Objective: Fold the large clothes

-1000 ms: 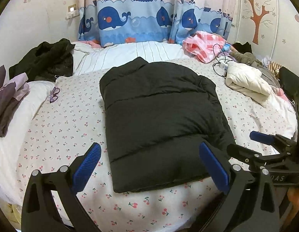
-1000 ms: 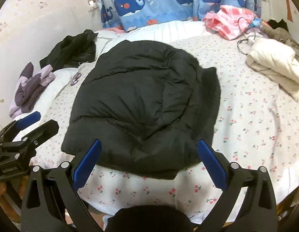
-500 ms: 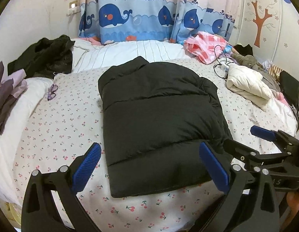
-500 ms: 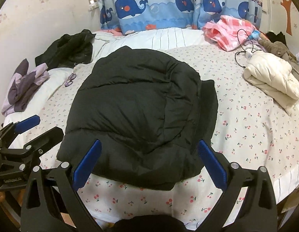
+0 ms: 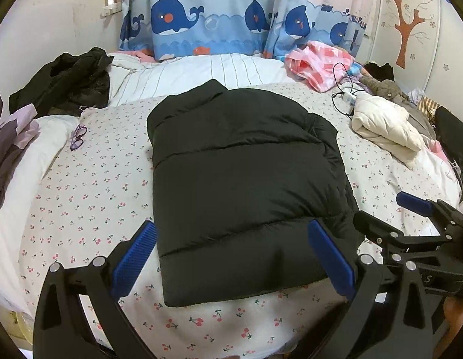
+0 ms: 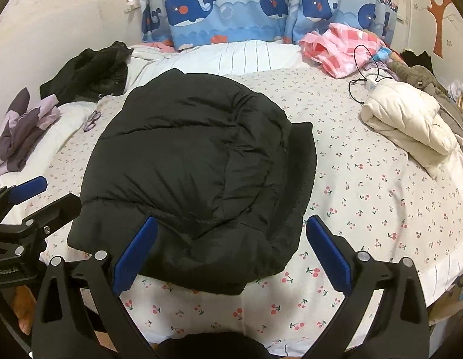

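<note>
A black puffer jacket [image 5: 240, 185] lies folded flat in the middle of the bed, collar toward the far side; it also shows in the right wrist view [image 6: 195, 173]. My left gripper [image 5: 231, 257] is open and empty, hovering above the jacket's near hem. My right gripper [image 6: 231, 254] is open and empty, above the jacket's near right edge. The right gripper shows at the right of the left wrist view [image 5: 411, 224]. The left gripper shows at the left of the right wrist view [image 6: 25, 206].
The bed has a cherry-print sheet [image 5: 91, 197]. A folded cream jacket [image 5: 384, 125] lies at the right, dark clothes [image 5: 70, 80] and purple clothes [image 5: 7, 137] at the left, glasses [image 5: 78, 136], pink checked cloth [image 5: 321, 62] and a cable at the back.
Both grippers have drawn back and risen a little from the jacket. The jacket has not moved.
</note>
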The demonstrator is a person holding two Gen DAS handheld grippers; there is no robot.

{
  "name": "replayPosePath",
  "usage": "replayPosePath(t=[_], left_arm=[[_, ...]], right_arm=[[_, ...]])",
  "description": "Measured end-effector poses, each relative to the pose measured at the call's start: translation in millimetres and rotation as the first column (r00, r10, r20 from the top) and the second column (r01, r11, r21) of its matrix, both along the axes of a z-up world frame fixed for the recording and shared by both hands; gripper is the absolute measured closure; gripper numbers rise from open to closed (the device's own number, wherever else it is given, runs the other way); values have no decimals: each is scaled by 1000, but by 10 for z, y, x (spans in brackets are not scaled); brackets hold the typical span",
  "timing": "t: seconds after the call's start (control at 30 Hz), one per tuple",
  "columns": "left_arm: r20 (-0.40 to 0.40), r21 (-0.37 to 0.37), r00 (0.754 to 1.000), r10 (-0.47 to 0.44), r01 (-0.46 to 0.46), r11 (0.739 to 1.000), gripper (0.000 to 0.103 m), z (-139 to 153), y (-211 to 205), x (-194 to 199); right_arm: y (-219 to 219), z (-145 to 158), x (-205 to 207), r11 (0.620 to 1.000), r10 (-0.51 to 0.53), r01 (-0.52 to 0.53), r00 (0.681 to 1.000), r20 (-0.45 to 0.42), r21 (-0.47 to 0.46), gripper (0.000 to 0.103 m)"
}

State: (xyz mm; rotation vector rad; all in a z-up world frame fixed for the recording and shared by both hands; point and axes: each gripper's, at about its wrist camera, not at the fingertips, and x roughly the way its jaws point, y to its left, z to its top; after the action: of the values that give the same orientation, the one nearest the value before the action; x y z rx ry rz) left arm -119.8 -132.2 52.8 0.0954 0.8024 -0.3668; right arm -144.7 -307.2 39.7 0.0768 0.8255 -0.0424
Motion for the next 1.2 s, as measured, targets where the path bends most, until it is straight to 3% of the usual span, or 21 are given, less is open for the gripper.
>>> replayPosePath(t=[0.63, 1.2], left_arm=[[7, 15, 1000, -17, 16, 1000, 6, 118, -75, -181], [-34, 37, 998, 44, -43, 998, 6, 40, 35, -195]], right_arm=[[-52, 65, -243, 999, 16, -15, 1000, -7, 31, 7], [-8, 35, -247, 999, 39, -38, 998, -45, 21, 7]])
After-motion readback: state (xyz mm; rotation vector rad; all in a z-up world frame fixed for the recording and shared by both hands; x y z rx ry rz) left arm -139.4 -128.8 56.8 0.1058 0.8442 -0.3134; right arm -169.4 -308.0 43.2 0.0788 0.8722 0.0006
